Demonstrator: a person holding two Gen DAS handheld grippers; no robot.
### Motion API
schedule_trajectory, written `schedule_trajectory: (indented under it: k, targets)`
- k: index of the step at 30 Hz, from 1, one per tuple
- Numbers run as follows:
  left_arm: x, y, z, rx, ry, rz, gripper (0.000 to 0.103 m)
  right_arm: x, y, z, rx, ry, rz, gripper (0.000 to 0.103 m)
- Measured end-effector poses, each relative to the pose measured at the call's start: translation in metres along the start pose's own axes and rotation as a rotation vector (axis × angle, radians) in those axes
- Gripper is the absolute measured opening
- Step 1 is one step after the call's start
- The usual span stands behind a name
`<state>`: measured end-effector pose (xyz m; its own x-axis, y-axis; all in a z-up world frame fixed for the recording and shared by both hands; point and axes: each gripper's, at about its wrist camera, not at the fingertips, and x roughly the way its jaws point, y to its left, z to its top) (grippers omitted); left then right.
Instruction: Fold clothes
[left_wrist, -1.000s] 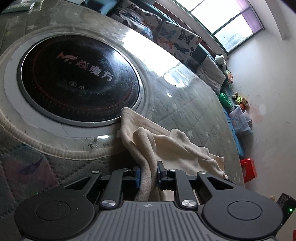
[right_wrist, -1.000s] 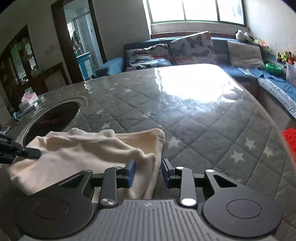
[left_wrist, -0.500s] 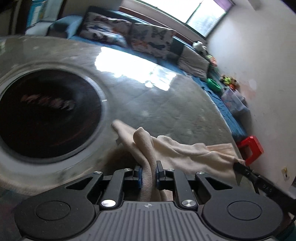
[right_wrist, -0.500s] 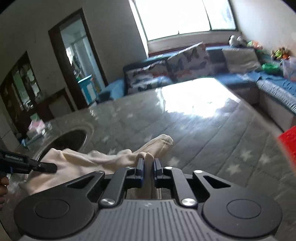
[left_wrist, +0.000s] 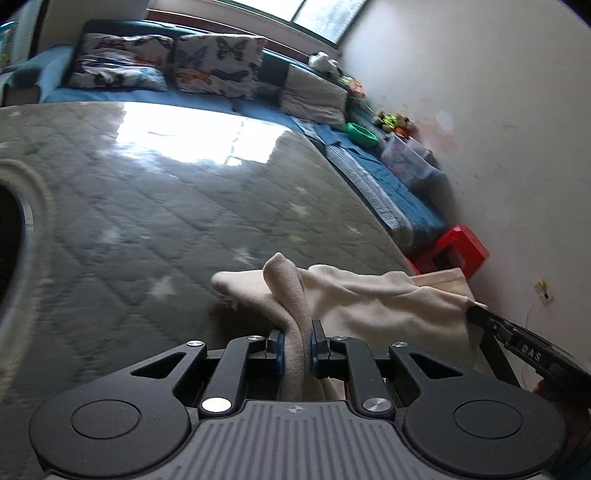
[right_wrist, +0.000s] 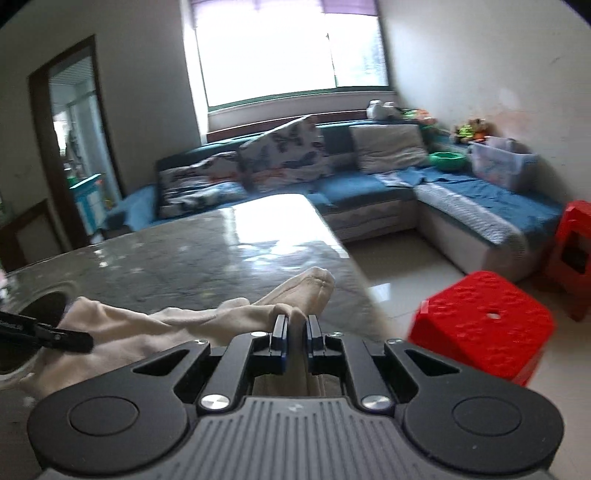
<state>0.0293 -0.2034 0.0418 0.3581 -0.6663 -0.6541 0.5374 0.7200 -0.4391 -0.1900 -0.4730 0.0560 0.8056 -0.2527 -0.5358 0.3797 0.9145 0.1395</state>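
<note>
A cream-coloured garment (left_wrist: 369, 299) hangs bunched between both grippers above the grey quilted table (left_wrist: 147, 206). My left gripper (left_wrist: 297, 341) is shut on a fold of it at one end. My right gripper (right_wrist: 295, 328) is shut on another fold at the other end; the garment (right_wrist: 177, 321) stretches from there to the left. The right gripper's finger shows at the right edge of the left wrist view (left_wrist: 517, 339), and the left gripper's finger shows at the left edge of the right wrist view (right_wrist: 55, 336).
A round dark cooktop (right_wrist: 26, 332) is set in the table on the left. Red plastic stools (right_wrist: 484, 325) stand on the floor to the right of the table edge. A blue sofa (right_wrist: 369, 184) with cushions lines the far wall.
Both grippers have lifted the garment off the table and swung right, away from the cooktop. The right gripper closed on the cloth a second ago and has stayed shut.
</note>
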Motion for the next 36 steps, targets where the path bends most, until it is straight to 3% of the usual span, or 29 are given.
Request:
schedule_trajectory:
  k: [6, 8, 12, 16, 26, 36]
  targets:
    - [0.023, -0.001, -0.007, 0.018, 0.058, 0.048, 0.022, 0.013, -0.027, -0.009, 0.021, 0.057, -0.095, 0.005]
    - [0.020, 0.003, -0.008, 0.022, 0.052, 0.059, 0.033, 0.014, -0.029, -0.012, 0.023, 0.060, -0.095, 0.008]
    - [0.014, 0.006, -0.006, 0.041, 0.027, 0.103, 0.043, 0.023, -0.021, -0.011, 0.015, 0.078, -0.053, 0.010]
    - [0.012, 0.007, 0.000, 0.056, 0.014, 0.121, 0.044, 0.044, -0.011, -0.008, 0.004, 0.108, -0.017, 0.020]
    - [0.040, -0.009, 0.013, 0.137, 0.016, 0.138, 0.044, 0.090, -0.010, -0.008, 0.060, 0.157, -0.017, 0.026]
    - [0.046, -0.016, 0.017, 0.185, 0.006, 0.144, 0.047, 0.074, 0.001, -0.005, 0.018, 0.125, 0.018, 0.031]
